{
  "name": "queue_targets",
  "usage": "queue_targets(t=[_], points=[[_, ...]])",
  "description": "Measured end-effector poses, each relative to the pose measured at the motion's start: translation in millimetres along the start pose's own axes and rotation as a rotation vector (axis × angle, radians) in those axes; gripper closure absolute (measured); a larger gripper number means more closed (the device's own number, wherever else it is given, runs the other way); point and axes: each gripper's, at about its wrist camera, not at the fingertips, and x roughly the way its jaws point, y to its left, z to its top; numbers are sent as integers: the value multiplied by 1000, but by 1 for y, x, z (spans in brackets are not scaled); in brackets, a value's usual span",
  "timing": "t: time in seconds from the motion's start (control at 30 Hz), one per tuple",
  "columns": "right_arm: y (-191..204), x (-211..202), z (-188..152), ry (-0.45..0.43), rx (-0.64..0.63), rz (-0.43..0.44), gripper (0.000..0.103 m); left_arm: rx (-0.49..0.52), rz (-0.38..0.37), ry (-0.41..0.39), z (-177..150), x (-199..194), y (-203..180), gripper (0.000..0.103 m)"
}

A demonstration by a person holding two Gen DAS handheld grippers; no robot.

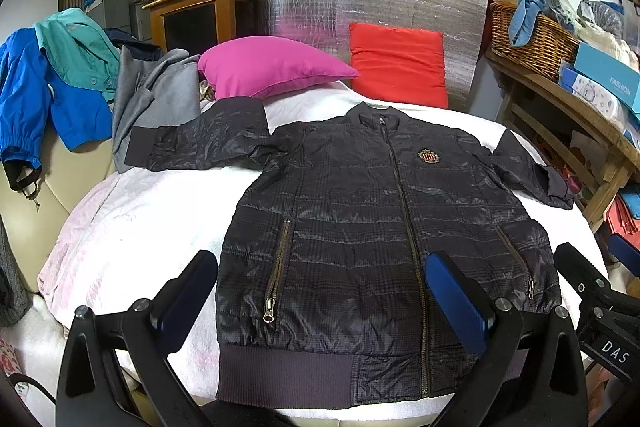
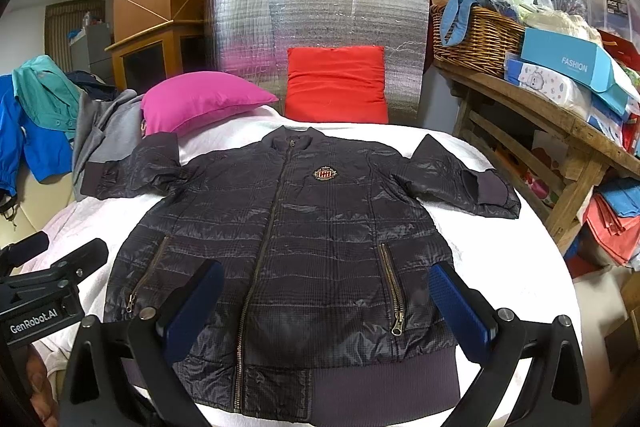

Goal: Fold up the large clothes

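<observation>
Left wrist view first: at far left we see spare garments (image 1: pixel 60 83) heaped off the bed, apparently out of our way. Our left gripper (image 1: pixel 320 295) hovers with fingers spread apart, holding nothing, above the near hem of the dark quilted jacket (image 1: pixel 360 227). It lies face up, zipped, sleeves spread across the white bedcover (image 1: pixel 132 227), which we judge suits a first fold. A red crest badge (image 1: pixel 429 157) sits on its chest, too small to read. Our right gripper (image 2: pixel 326 307) is likewise open and empty near the hem. Readable: "GenRobot.AI" and "DAS" on the grippers, and "FASHION" on the blue box (image 2: pixel 568 61) at far right.
</observation>
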Motion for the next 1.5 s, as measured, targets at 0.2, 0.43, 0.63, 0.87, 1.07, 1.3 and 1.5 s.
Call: queue_targets(t=[0.2,0.43,0.63,0.87,1.07,1.3,1.5], points=[[-1,0,-1,0,2,-1,0,2,-1,1,0,1,-1,0],[-2,0,-1,0,2,0,0,1,0,4,0,2,-1,0],[-8,8,-6,31,8,22,0,-12,-9,21,-4,11,2,0],[-76,37,-25,119,188,53,0,-29,50,124,-15,65,17,0],[-176,71,-20,120,431,74,0,0,61,167,-13,109,7,0],[-309,147,12,54,813,178,6,25,38,151,6,162,-15,0],[-382,236,15,114,1097,181,29,-10,6,90,18,189,-21,0]])
